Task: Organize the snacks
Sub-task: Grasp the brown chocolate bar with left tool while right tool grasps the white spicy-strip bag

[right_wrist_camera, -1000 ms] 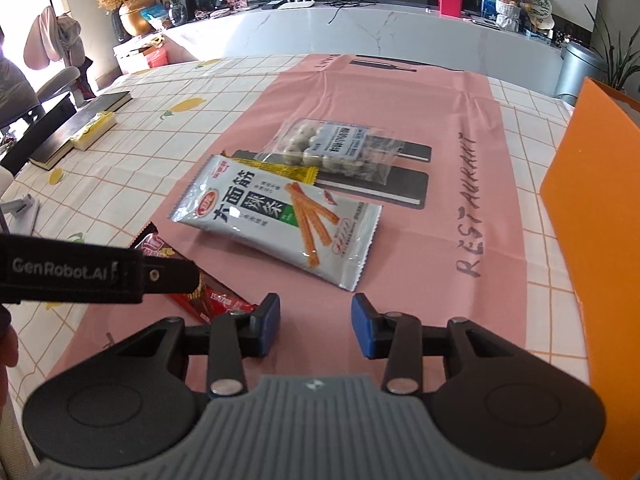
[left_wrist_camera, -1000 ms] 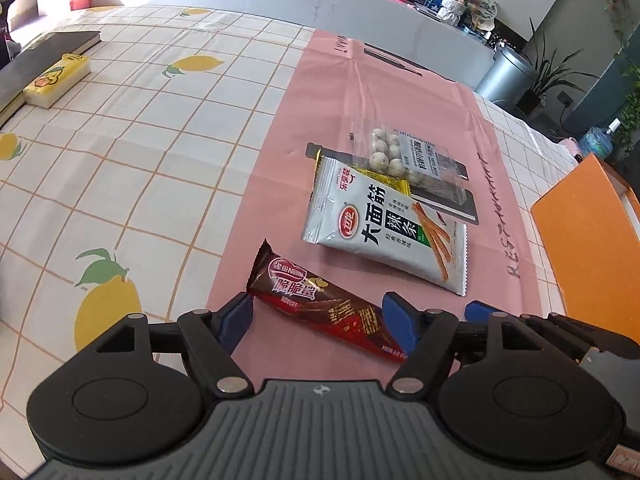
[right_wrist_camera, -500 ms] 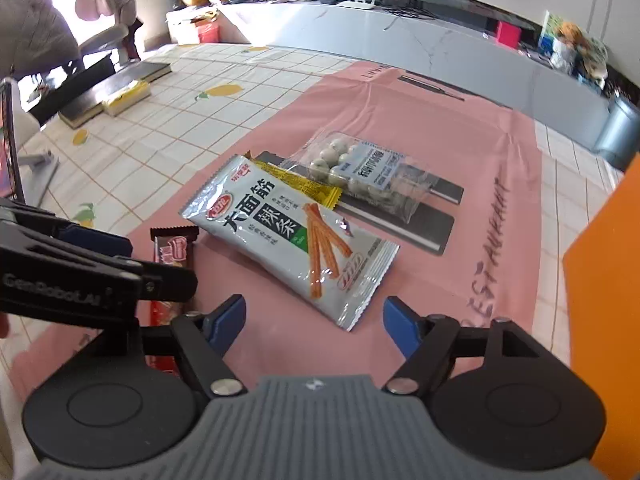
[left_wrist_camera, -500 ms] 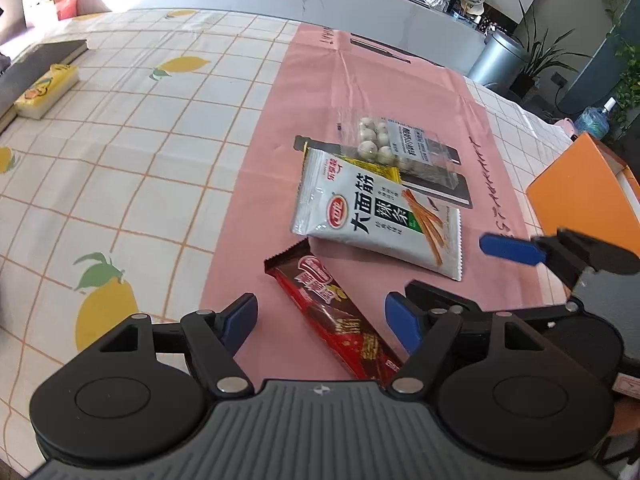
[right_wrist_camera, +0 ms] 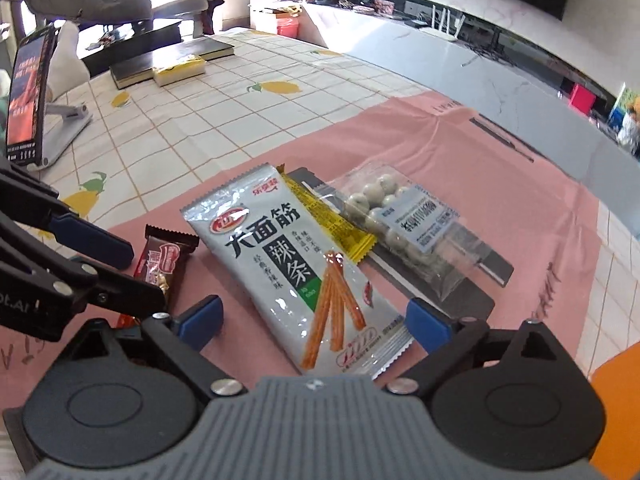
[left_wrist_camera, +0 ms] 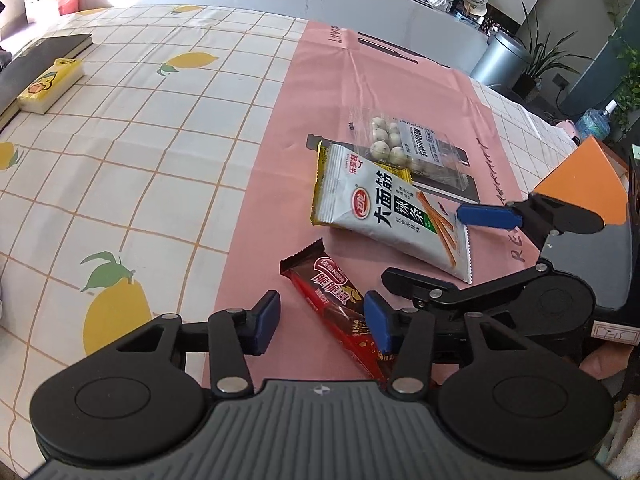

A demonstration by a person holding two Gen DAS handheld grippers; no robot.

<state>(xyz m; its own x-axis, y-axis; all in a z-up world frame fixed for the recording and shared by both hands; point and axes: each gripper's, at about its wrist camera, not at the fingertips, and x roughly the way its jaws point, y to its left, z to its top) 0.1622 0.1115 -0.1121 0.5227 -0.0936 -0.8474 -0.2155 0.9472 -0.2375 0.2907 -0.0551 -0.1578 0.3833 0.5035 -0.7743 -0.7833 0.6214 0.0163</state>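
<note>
Chocolate bar [left_wrist_camera: 335,303] diagonal between closing left gripper [left_wrist_camera: 322,322] pads (untouched); right gripper [right_wrist_camera: 314,322] spread, widening.

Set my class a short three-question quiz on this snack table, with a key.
1. Which item lies between the fingers of the right tool? A: white packet. B: banana. C: drinks can.
2. True or false: the yellow sachet lies on top of the white packet.
3. What colour is the mat under the snacks?
Key: 1 A; the jaws have just been opening and do not press it. 2 false; it is tucked under. 3 pink.
</note>
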